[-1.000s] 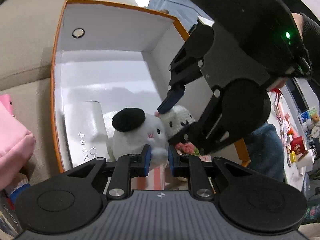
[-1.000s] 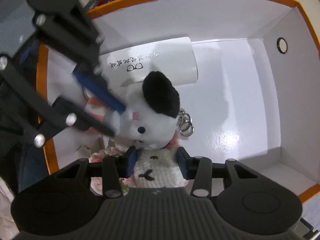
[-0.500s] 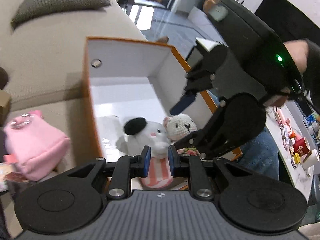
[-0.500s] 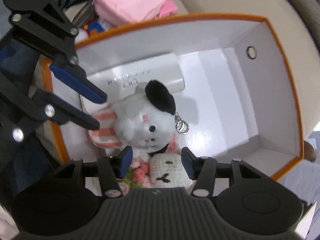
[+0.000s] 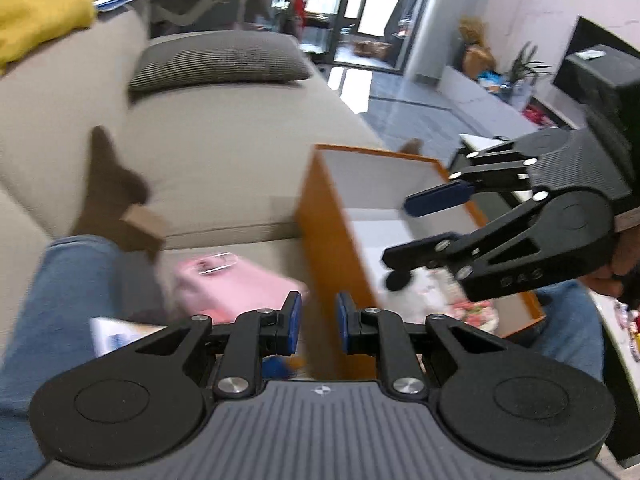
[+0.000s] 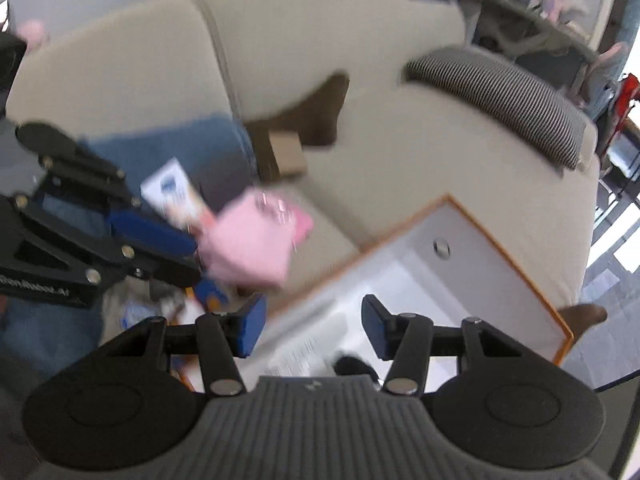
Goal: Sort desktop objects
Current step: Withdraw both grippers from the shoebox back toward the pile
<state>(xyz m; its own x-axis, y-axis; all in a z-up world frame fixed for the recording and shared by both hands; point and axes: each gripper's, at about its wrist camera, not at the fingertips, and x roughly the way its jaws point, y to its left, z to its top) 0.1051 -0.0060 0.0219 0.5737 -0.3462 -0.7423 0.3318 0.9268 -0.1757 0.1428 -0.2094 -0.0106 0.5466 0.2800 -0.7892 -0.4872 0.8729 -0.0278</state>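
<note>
**Both grippers empty above the orange-edged box**

The left gripper [image 5: 316,322] hangs over the near left wall of the box [image 5: 320,216], its blue-padded fingers [image 5: 291,320] parted by a narrow gap with nothing between them. The box has orange outer walls and a white inside, and it sits on a beige sofa [image 5: 224,148]. Inside it, low in the left wrist view, lie a white plush with a black ear [image 5: 404,284] and, just beside it, something with pink flowers [image 5: 472,307]; both are blurred.

The right gripper [image 5: 404,232] reaches in from the right above the box, fingers spread wide and holding nothing. In its own camera the right gripper [image 6: 310,330] shows the same wide gap, with the box's white floor [image 6: 404,280] and a printed white card [image 6: 304,354] below it. A round hole [image 6: 441,247] marks one white wall.

Outside the box, to its left on the sofa, sits a pink pouch [image 5: 236,288] with a metal ring on top, close to the box wall. A white and blue packet [image 6: 172,194] lies near it, beside a leg in blue jeans [image 5: 52,304]. A small brown cardboard box [image 6: 287,154] stands farther back against the sofa cushions, and a striped grey cushion [image 5: 220,62] rests on the sofa arm. The left gripper [image 6: 160,248] appears at the left of the right wrist view, beside the pouch.
</note>
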